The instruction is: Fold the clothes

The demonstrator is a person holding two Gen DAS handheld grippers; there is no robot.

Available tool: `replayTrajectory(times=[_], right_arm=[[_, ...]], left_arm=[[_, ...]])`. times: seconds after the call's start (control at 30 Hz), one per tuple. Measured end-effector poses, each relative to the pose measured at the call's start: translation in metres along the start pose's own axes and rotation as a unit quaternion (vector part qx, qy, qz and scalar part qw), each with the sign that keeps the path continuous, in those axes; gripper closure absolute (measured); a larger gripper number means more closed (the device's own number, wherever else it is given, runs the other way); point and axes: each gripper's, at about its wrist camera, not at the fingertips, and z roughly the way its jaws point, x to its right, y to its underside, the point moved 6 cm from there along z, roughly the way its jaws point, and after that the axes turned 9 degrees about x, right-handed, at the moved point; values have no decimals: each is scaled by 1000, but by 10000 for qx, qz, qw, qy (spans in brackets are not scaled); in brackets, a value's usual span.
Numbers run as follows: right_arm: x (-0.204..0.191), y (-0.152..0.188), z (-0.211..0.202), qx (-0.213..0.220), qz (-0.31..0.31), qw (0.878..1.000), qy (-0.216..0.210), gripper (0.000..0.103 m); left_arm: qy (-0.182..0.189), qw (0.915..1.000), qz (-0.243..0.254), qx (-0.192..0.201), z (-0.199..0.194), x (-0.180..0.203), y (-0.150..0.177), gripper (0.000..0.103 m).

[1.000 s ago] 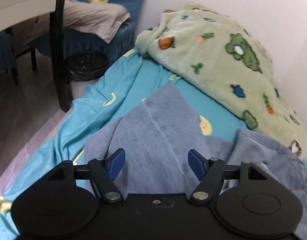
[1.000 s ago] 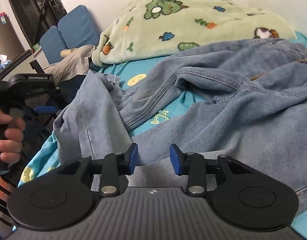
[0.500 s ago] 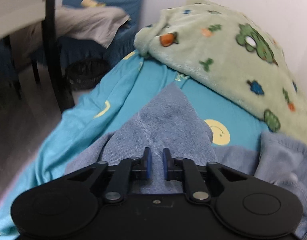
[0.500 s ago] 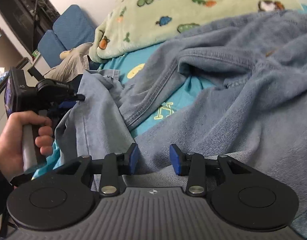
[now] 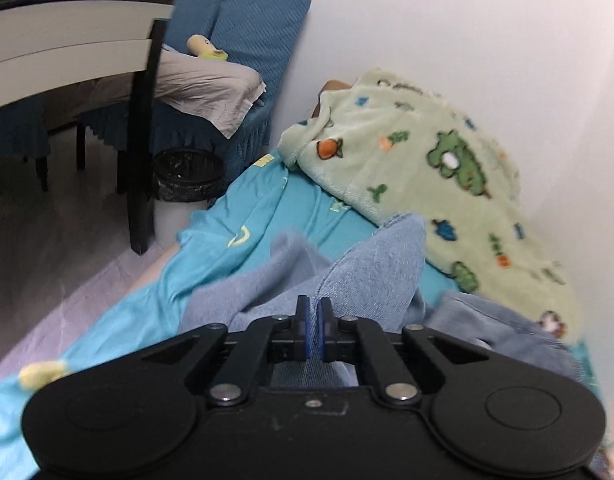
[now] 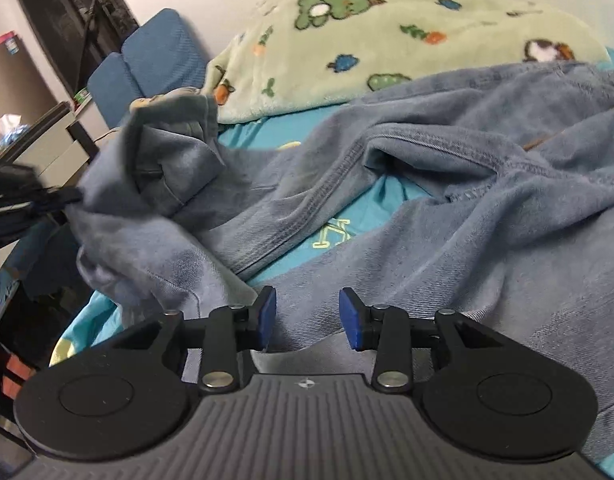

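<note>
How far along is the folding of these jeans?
Barely started. Done: the left tool has shut on a jeans leg end and raised it. In hand: carrying that leg over. Left: the right tool is open, and the jeans lie spread and rumpled on the sheet.

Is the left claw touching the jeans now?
Touching. The left wrist view shows the left claw shut on a raised fold of the jeans.

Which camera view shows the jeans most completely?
The right wrist view: the jeans spread across its frame, with both legs visible. The left wrist view shows only a bunched leg end, pinched in the left gripper.
</note>
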Motion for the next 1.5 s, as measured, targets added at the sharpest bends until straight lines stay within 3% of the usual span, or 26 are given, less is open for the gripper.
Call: replayTrajectory(times=[0.13, 0.23, 0.33, 0.5, 0.57, 0.6, 0.63, 0.67, 0.77, 0.87, 0.97, 1.07, 1.17, 1.2, 1.23, 1.3, 1.4, 1.5], right_arm=[[-6, 0, -3, -10, -80, 9999, -117, 64], [-9, 3, -2, -94, -105, 9998, -163, 64], [-11, 10, 2, -258, -191, 9994, -126, 64], [-9, 19, 1, -405, -207, 9989, -72, 64], [-9, 18, 0, -388, -173, 9991, -75, 64], [-8, 18, -1, -379, -154, 9991, -74, 64], [-8, 18, -1, -372, -135, 9992, -67, 64], [-8, 18, 0, -373, -120, 9992, -56, 64], [-8, 19, 1, -374, -96, 9992, -41, 64], [-7, 18, 4, -384, -42, 9992, -44, 64], [-7, 17, 6, -381, 16, 9993, -62, 64], [-6, 17, 7, -382, 85, 9992, -81, 64], [-5, 16, 9, -382, 185, 9990, -99, 64], [-4, 16, 10, -379, 217, 9990, -105, 64], [-4, 16, 11, -376, 248, 9989, -112, 64], [-2, 15, 14, -378, 269, 9989, -118, 64], [2, 14, 17, -351, 302, 9989, -51, 64], [8, 12, 16, -295, 380, 9988, 10, 64]], left_arm=[[96, 9981, 595, 94, -69, 6, 32, 101], [75, 9973, 493, -530, -85, -2, 74, 100], [-83, 9939, -37, -1097, -73, -20, 97, 100], [-95, 9903, -652, -1226, -63, -35, 87, 96], [-49, 9894, -748, -1240, -67, -39, 82, 91], [-30, 9892, -787, -1240, -68, -41, 80, 82], [-44, 9902, -756, -1175, -61, -42, 75, 70], [-57, 9911, -725, -1111, -55, -44, 69, 65], [-97, 9937, -633, -918, -36, -48, 53, 61], [-137, 9958, -539, -724, -17, -52, 36, 50], [-189, 9975, -309, -609, 11, -56, 25, 49], [-261, 9956, -211, -876, 50, -65, 35, 49], [8, 9892, -464, -1393, 78, -72, 53, 53], [86, 9874, -535, -1490, 83, -74, 58, 63], [102, 9878, -596, -1438, 84, -76, 57, 80], [151, 9885, -769, -1295, 82, -81, 54, 102], [112, 9894, -1169, -857, 68, -92, 32, 102], [-79, 9831, -1783, -399, 49, -116, 5, 102]])
